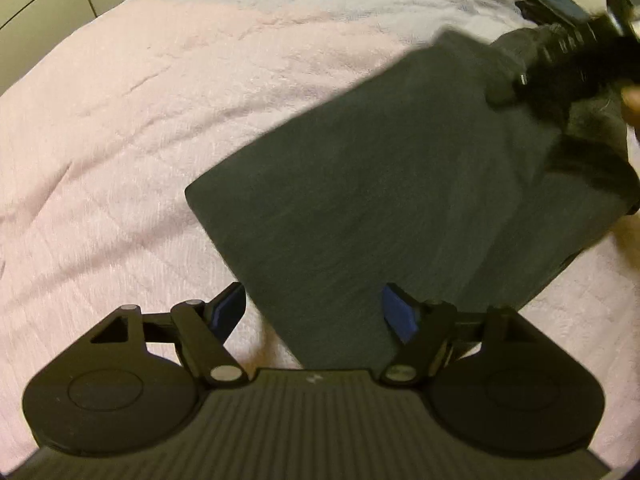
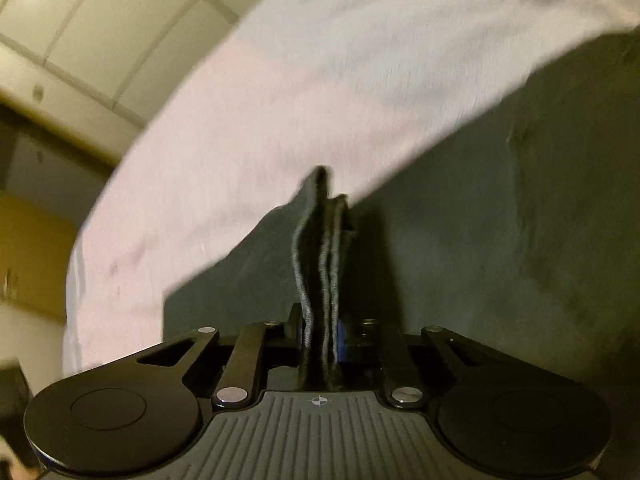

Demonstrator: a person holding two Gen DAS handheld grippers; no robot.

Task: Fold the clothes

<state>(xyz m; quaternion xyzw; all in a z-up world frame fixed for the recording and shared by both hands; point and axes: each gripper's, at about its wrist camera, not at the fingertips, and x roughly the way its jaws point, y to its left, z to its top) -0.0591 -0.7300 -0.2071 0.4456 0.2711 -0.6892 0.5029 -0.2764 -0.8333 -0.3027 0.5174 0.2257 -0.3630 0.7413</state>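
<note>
A dark grey garment point(image 1: 380, 200) lies partly folded on a pink bedspread point(image 1: 120, 140). My left gripper point(image 1: 314, 312) is open, its blue-padded fingers point(image 1: 396, 316) straddling the garment's near edge. My right gripper point(image 2: 322, 344) is shut on several stacked layers of the garment's hem point(image 2: 320, 264) and lifts that part off the bed; the rest of the garment point(image 2: 500, 220) hangs to the right. In the left wrist view the right gripper point(image 1: 520, 80) shows at the upper right, pinching the cloth.
The pink bedspread point(image 2: 260, 120) covers the bed. A tiled wall point(image 2: 100, 32) and a wooden cabinet point(image 2: 28, 248) stand beyond the bed's edge. A fingertip point(image 1: 632, 100) shows at the right edge.
</note>
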